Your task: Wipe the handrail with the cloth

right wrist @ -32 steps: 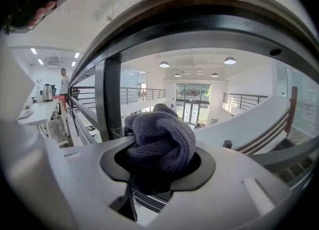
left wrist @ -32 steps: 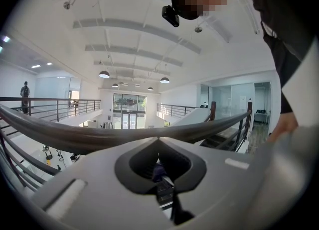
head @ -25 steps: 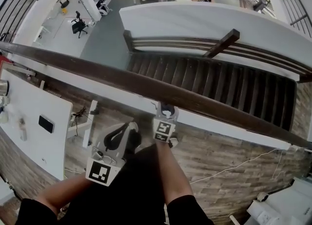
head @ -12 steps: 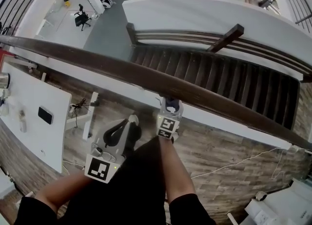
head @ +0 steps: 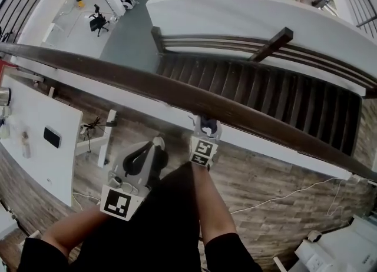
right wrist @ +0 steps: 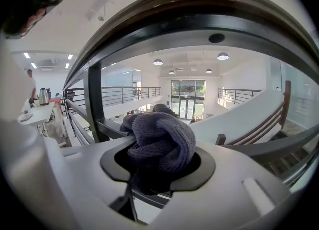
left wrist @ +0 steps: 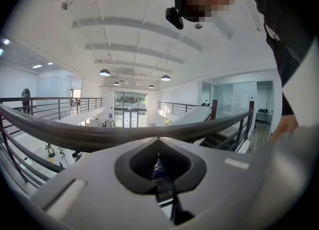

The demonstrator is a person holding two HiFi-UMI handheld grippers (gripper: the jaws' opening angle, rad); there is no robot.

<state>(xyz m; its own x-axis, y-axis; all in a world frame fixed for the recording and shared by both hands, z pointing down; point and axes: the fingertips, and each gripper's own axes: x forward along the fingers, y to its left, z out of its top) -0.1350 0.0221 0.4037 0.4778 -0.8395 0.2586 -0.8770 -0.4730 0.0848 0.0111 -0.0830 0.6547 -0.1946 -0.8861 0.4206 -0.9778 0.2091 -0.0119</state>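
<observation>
The dark wooden handrail (head: 177, 95) runs slantwise from upper left to lower right in the head view. My right gripper (head: 205, 127) sits just under its near side, shut on a bunched grey-purple cloth (right wrist: 160, 139). In the right gripper view the rail (right wrist: 199, 12) arches close overhead, and the cloth is a little below it, apart from it. My left gripper (head: 154, 147) hangs lower and to the left, over the person's dark clothing. Its jaws are shut with nothing between them, and the rail (left wrist: 124, 135) crosses just beyond them.
Beyond the rail a dark staircase (head: 265, 97) drops to a lower floor with desks and people. A white table (head: 35, 141) with a phone stands at left. A white cable (head: 283, 197) lies on the wood floor at right. Black balusters (right wrist: 94, 104) stand under the rail.
The right gripper has moved slightly up toward the rail with the cloth. The left gripper has drifted a little down and left. Both stay shut.
</observation>
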